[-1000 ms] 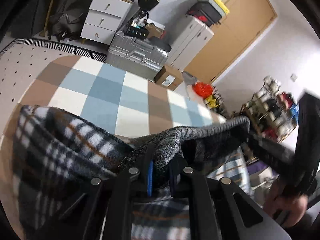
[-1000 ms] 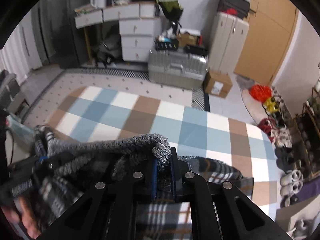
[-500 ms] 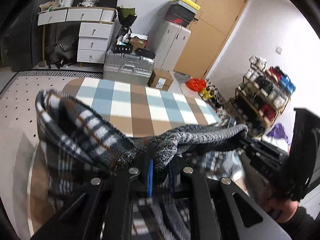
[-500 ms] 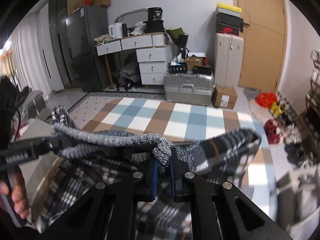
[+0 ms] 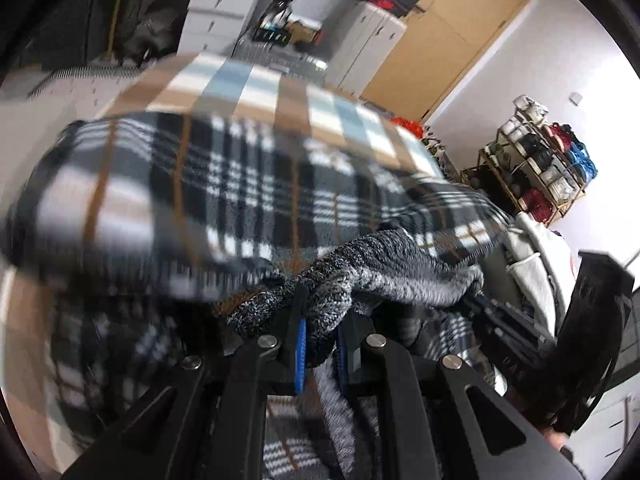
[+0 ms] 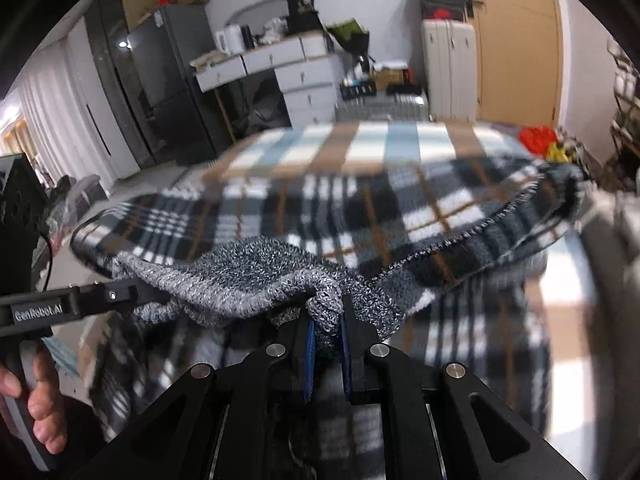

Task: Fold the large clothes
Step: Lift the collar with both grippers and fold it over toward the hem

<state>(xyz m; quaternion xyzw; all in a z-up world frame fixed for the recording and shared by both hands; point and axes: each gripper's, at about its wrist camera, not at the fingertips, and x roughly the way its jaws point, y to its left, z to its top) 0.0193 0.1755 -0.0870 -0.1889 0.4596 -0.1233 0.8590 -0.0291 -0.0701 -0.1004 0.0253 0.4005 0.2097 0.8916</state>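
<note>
A large plaid garment (image 5: 248, 184) in black, white and brown with a grey knit hem (image 5: 400, 268) billows in the air, motion-blurred. My left gripper (image 5: 322, 332) is shut on the knit hem. My right gripper (image 6: 327, 330) is shut on the same knit hem (image 6: 248, 276) further along. The plaid body (image 6: 360, 208) fans out ahead of both grippers. The right gripper also shows at the right of the left wrist view (image 5: 504, 336); the left one shows at the left of the right wrist view (image 6: 100, 300).
A checked blue, white and brown rug (image 6: 360, 144) lies beyond. A silver suitcase (image 6: 380, 108), white drawers (image 6: 308, 84), a white cabinet (image 6: 448, 68) and a wooden door (image 6: 516, 48) stand behind. A shoe rack (image 5: 536, 168) stands right. A white garment (image 5: 540, 256) lies near.
The plaid body has swung up and forward, spreading wide across both views. Both grippers keep their hold on the knit hem and have come closer together.
</note>
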